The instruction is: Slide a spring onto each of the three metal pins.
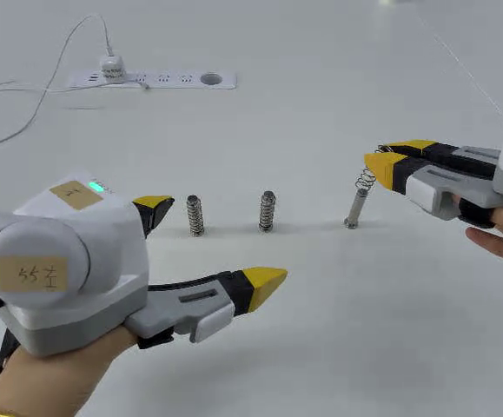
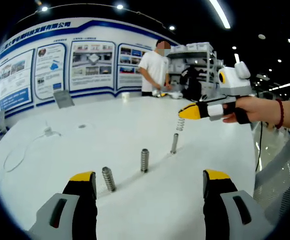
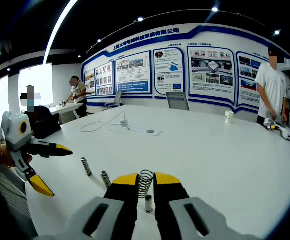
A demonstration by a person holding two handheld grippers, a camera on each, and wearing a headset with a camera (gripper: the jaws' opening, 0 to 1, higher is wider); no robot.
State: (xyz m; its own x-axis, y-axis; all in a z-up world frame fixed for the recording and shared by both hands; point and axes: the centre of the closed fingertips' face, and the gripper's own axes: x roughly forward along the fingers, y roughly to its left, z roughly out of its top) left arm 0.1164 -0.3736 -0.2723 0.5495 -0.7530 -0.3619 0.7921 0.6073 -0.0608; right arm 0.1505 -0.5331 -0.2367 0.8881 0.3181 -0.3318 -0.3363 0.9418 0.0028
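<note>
Springs already sleeve two upright pins on the white table (image 1: 320, 347), the left pin (image 1: 195, 215) and the middle pin (image 1: 268, 211). One more spring (image 1: 366, 181) is pinched at its upper end between the closed jaws of the right gripper (image 1: 374, 158). Its lower end sits right at the top of the third pin (image 1: 355, 208), which leans toward that gripper. The left gripper (image 1: 216, 241) hovers nearer the person, in front of the row, with its jaws spread wide and holding nothing.

We see a white table (image 1: 338, 330). At eleven o'clock a power strip (image 1: 160, 80) lies flat, and its cable (image 1: 47, 91) trails toward nine. Near centre stand a pin (image 1: 193, 201), a second pin (image 1: 268, 195) and, toward three o'clock, a tilted third pin (image 1: 356, 207).
</note>
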